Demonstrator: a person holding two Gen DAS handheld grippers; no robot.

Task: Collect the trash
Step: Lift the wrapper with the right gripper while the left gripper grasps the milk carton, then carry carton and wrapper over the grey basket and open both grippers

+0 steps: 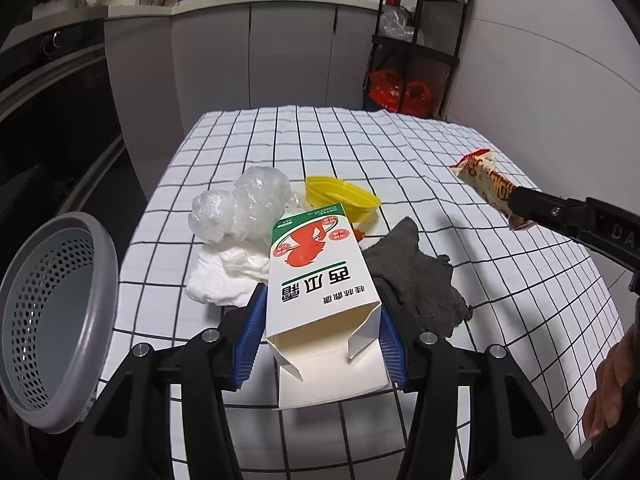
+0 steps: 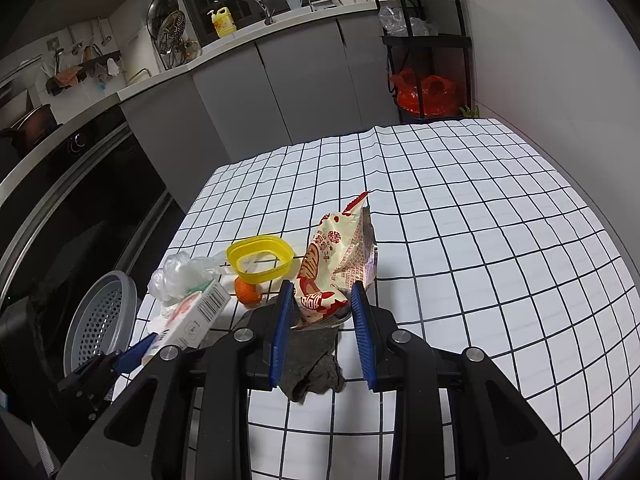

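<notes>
Left gripper [image 1: 322, 344]: ribbed blue pads clamped on the two side walls of a white cardboard carton [image 1: 320, 280], a flat rectangular box printed in green and red, its open flap end toward the camera; whether it is clear of the cloth cannot be told. Right gripper [image 2: 322, 312]: pads pinched on the lower end of a crinkled foil snack wrapper [image 2: 340, 260], cream and red outside, silver inside, which stands up between the fingers. A hand [image 1: 612, 384] is cut off at the right margin. Beneath both, a table under a white tablecloth [image 1: 440, 152] with a black grid. Near its left edge lie a crumpled grey rag [image 1: 416, 276], a wadded white tissue [image 1: 228, 276] and a balled clear plastic bag [image 1: 244, 208]. Beyond these, a yellow plastic rounded ring [image 2: 260, 258] beside an orange piece [image 2: 248, 291], hard to identify. Off the left edge, a grey perforated bin [image 1: 52, 312], its rim cropped. Far back, grey cabinets [image 1: 288, 52] and a black shelf rack [image 1: 416, 40].
</notes>
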